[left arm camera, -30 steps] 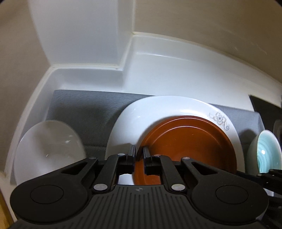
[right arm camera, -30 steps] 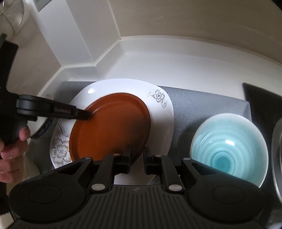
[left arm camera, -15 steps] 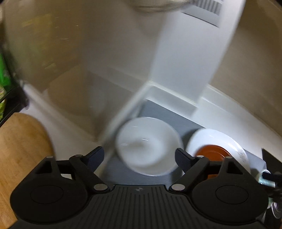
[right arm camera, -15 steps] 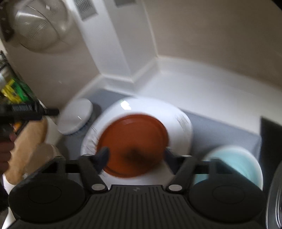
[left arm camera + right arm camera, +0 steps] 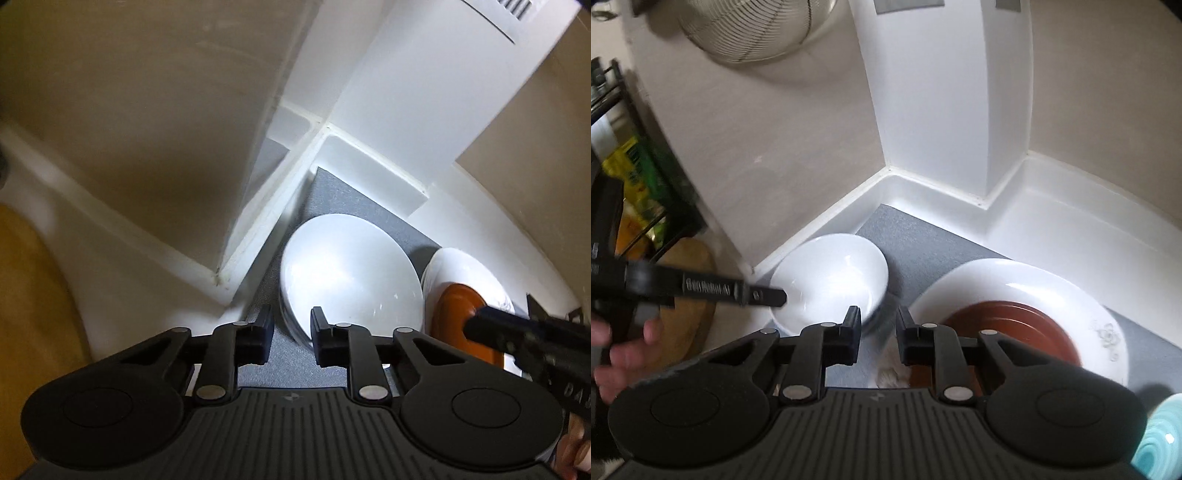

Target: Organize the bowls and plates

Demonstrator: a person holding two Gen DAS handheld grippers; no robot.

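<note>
A white bowl (image 5: 351, 273) (image 5: 831, 280) sits on the grey mat (image 5: 923, 240) in the counter's left corner. A brown plate (image 5: 1008, 325) (image 5: 458, 310) lies on a large white flowered plate (image 5: 1027, 280) (image 5: 461, 266) to its right. My left gripper (image 5: 290, 338) is partly open and empty, its fingers at the bowl's near rim; it also shows in the right wrist view (image 5: 764, 295). My right gripper (image 5: 877, 336) is partly open and empty, between the bowl and the plates. A teal bowl (image 5: 1160, 443) shows at the lower right edge.
White walls and a square column (image 5: 942, 110) close off the corner behind the mat. A wire strainer (image 5: 757, 29) hangs on the wall. A black rack (image 5: 635, 166) and a wooden board (image 5: 687, 314) stand at the left.
Both grippers let go of the brown plate, opened wide, swung left toward the white bowl, and have since narrowed. The brown plate stays on the white plate.
</note>
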